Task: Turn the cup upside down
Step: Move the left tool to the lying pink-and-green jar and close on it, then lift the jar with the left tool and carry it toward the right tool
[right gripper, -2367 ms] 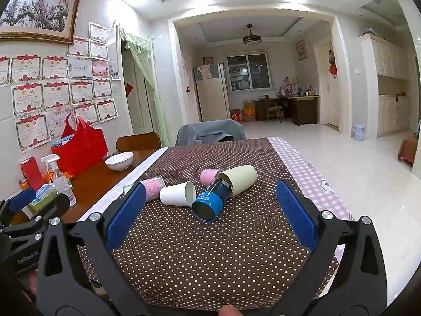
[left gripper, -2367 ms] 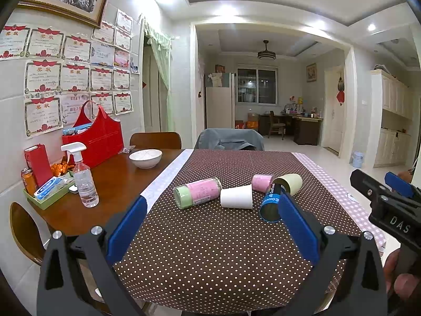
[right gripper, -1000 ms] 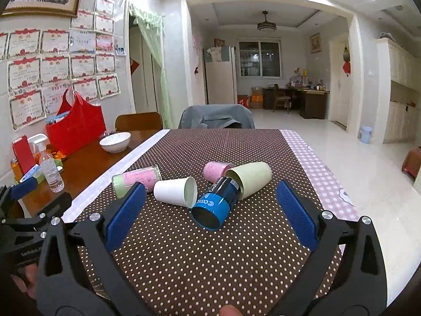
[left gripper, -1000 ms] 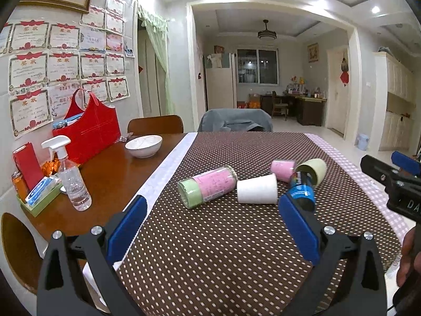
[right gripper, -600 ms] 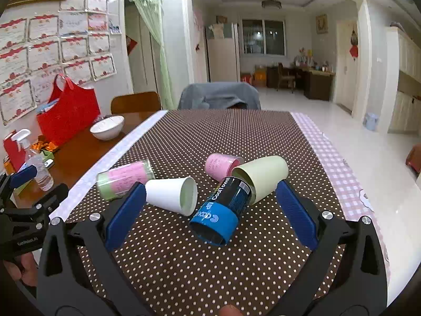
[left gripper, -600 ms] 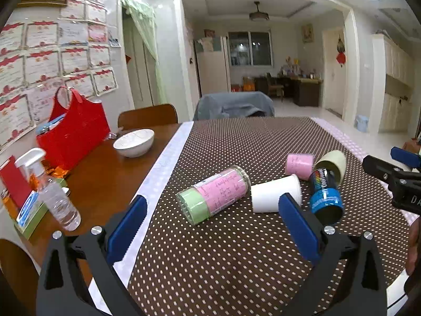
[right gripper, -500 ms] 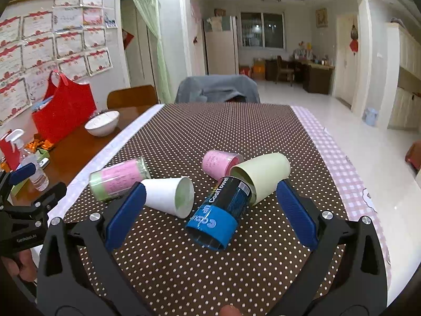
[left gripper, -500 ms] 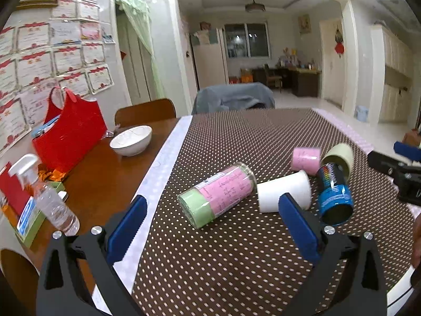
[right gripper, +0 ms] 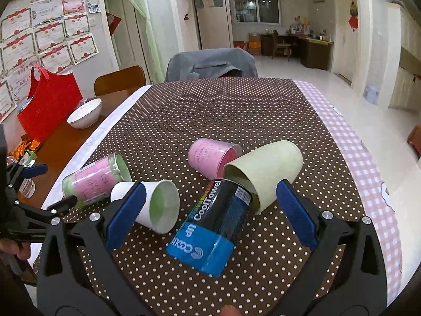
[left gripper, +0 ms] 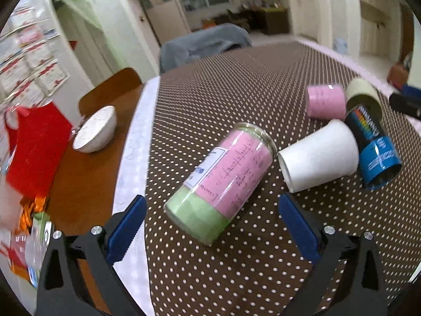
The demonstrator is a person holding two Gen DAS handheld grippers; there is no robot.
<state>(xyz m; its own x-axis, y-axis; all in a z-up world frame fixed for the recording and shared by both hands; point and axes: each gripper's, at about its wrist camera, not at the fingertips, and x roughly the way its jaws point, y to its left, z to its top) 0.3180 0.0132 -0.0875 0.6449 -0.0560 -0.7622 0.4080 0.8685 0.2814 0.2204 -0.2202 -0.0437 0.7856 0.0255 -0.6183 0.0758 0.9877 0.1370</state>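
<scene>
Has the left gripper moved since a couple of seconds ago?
Yes. The left gripper has closed in on the lying pink-and-green glass jar, which now sits between its open fingers on the brown dotted tablecloth.

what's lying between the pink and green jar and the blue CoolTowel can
The white paper cup on its side, between the jar and the can; the left wrist view shows it.

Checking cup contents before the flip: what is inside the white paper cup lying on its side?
The white paper cup shows a pale green lining and nothing inside. Its closed base is hidden behind the right gripper's left finger.
</scene>
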